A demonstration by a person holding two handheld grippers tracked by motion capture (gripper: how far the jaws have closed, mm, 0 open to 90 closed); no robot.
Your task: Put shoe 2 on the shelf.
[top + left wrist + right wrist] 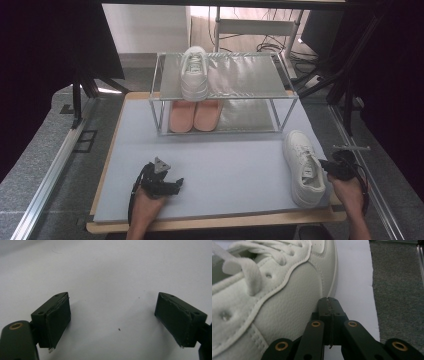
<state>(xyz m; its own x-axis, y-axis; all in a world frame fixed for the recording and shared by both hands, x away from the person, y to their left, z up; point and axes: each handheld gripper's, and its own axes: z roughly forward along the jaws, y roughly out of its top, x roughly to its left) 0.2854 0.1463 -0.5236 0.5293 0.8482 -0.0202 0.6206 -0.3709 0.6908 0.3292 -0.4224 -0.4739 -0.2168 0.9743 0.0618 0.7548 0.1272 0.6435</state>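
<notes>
Pale blue-grey mat [220,165] over wooden table [210,222]. Grey speckled carpet floor [35,170] all round. Aluminium rail [52,167] along left side. Black drapes [45,45] flank both sides. Cables [272,47] beyond, under bright light by pale far wall [145,27].

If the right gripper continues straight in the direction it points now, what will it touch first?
Most likely the white sneaker on the mat. The right gripper has its jaws shut, and their tips sit right beside the shoe's side wall, near its sole edge. Whether they already touch is unclear; slightly to the right, only the pale mat lies ahead.
</notes>
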